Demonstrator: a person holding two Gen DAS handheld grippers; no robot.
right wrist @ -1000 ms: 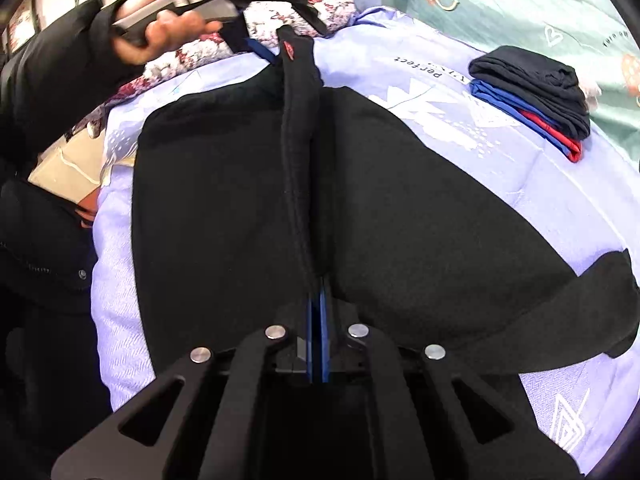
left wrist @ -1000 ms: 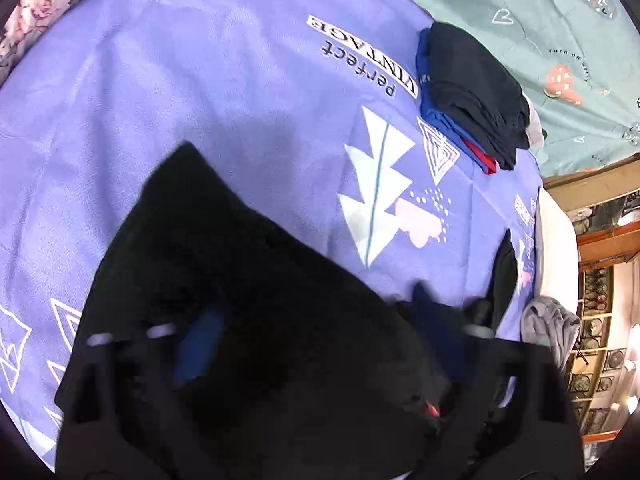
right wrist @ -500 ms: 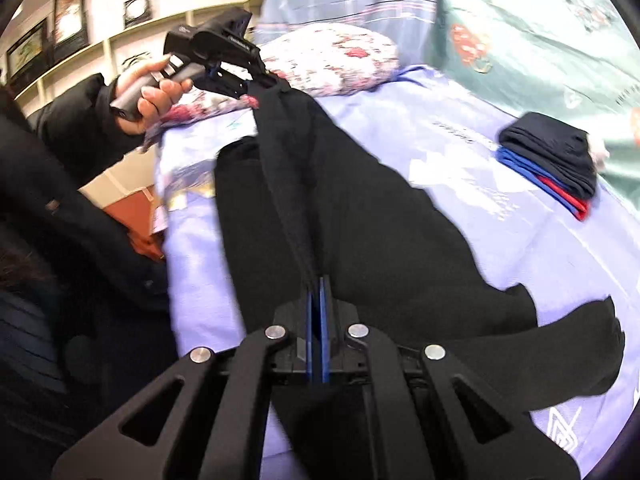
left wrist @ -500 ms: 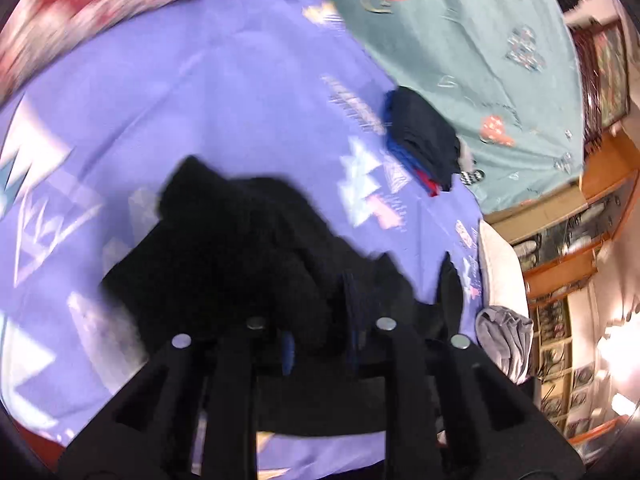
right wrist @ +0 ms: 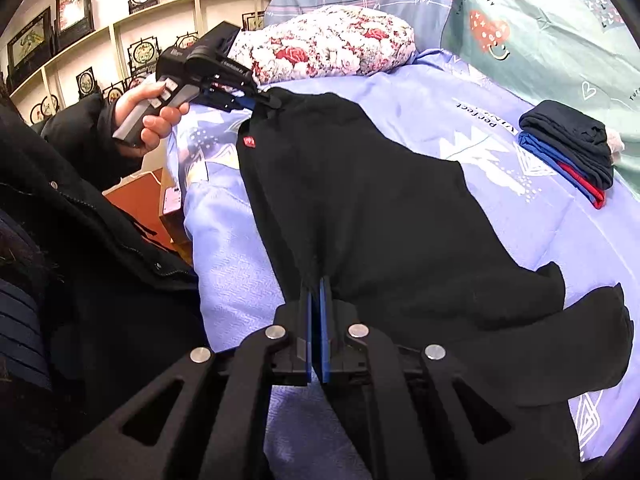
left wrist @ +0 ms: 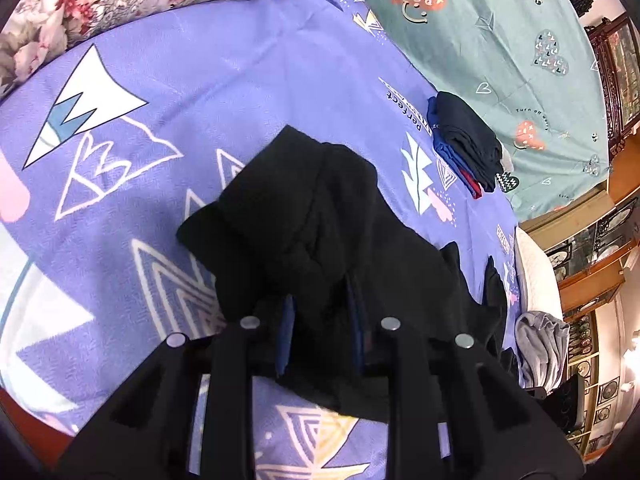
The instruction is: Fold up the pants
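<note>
Pants (right wrist: 360, 208) lie along the purple bedspread (right wrist: 560, 232), long axis running between our two grippers: left gripper (left wrist: 320, 320) pinches one bunched end, right gripper (right wrist: 316, 312), pressed together, nips the other edge.

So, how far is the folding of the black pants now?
Early. Done: black fleece pants lie spread on the purple printed bedsheet. In hand: left gripper and right gripper each pinch one edge. Left: every fold, then the folded clothes stack.
</note>
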